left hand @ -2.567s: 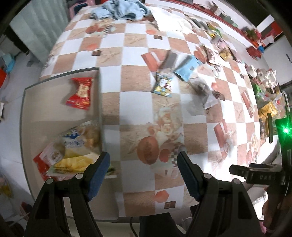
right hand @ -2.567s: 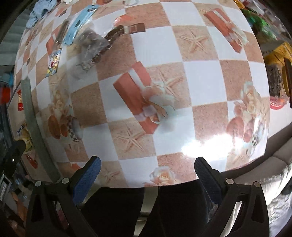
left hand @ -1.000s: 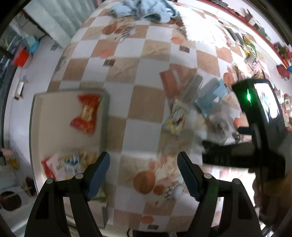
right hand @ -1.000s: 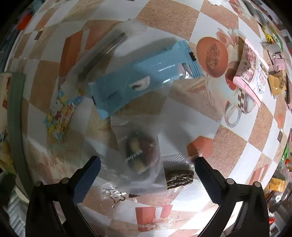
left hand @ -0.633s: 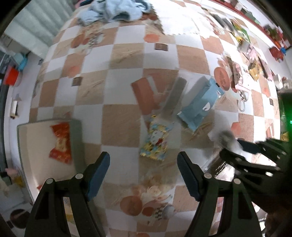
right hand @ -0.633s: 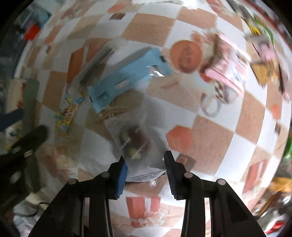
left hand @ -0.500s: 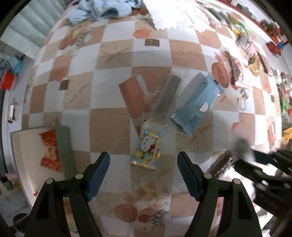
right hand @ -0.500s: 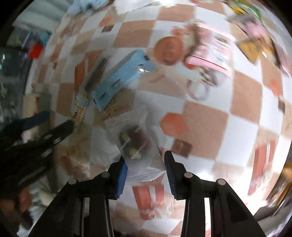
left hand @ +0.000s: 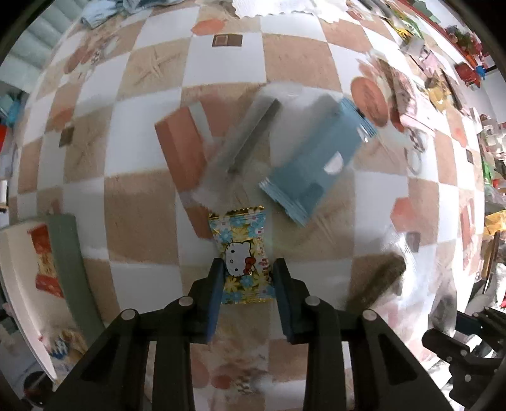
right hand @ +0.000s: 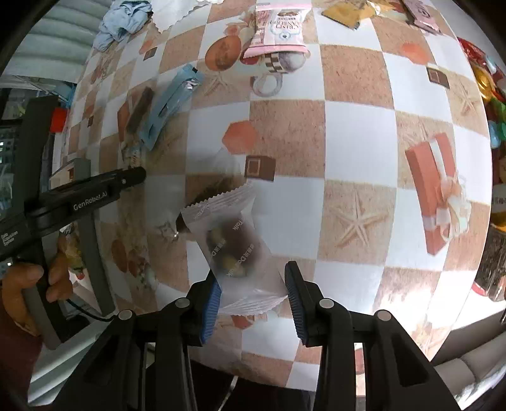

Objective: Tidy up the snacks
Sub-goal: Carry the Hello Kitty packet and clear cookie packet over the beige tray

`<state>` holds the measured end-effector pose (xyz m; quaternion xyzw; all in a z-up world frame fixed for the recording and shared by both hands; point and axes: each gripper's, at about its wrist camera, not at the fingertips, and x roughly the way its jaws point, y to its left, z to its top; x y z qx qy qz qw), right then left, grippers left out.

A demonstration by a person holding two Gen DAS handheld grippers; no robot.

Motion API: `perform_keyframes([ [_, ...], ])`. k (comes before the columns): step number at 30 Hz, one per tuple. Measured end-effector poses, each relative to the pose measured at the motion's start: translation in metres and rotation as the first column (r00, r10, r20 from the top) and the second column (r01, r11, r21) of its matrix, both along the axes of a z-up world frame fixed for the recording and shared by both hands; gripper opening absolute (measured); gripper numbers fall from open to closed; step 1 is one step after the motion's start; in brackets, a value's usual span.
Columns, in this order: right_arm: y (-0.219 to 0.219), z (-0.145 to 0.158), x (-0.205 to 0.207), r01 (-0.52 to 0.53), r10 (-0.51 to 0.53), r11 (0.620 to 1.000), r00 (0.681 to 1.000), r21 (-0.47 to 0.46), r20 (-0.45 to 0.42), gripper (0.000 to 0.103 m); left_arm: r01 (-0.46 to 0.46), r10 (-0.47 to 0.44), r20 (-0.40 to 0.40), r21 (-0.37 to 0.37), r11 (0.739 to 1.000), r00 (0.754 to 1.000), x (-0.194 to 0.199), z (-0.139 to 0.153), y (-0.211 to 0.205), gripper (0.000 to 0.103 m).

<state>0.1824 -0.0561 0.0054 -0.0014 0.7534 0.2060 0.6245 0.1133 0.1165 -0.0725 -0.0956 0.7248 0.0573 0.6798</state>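
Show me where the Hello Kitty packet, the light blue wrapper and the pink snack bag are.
Hello Kitty packet (left hand: 243, 257): left wrist view, on the cat face.
Light blue wrapper (left hand: 313, 164): left wrist view, middle of the wrapper.
Pink snack bag (right hand: 278, 30): right wrist view, on the printed front.

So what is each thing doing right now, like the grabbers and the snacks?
Left gripper: shut on the Hello Kitty packet.
Right gripper: shut on the frosted snack packet.
Blue packet: lying flat on the table, sealed.
Pink packet: lying flat.
Tray: holds a red packet.
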Motion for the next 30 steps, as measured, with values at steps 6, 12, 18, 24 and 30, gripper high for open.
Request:
perform_keyframes([
  [6,-0.008,0.003,-0.011,0.024,-0.024,1.000,1.000,0.004,-0.006,0.041,0.017,-0.017,0.009,-0.003,1.000,1.000,-0.024,0.020,-0.015,0.034],
  [12,-0.014,0.004,-0.026,0.031,-0.031,1.000,0.999,-0.003,-0.036,0.041,0.060,-0.060,0.011,0.015,0.998,0.998,-0.050,0.045,-0.034,0.034],
  [18,-0.019,0.012,-0.038,0.030,-0.029,1.000,0.999,0.007,-0.045,0.041,0.061,-0.061,0.016,0.021,0.998,0.998,-0.074,0.070,-0.057,0.034],
  [24,-0.014,0.015,-0.038,0.031,-0.030,0.999,0.999,0.030,-0.041,0.041,0.107,-0.108,0.030,0.050,0.993,0.994,-0.088,0.091,-0.061,0.034],
  [30,-0.018,0.027,-0.028,0.057,-0.057,0.996,0.998,0.061,-0.011,0.041,0.134,-0.141,0.073,0.094,0.987,0.987,-0.087,0.118,-0.057,0.034],
])
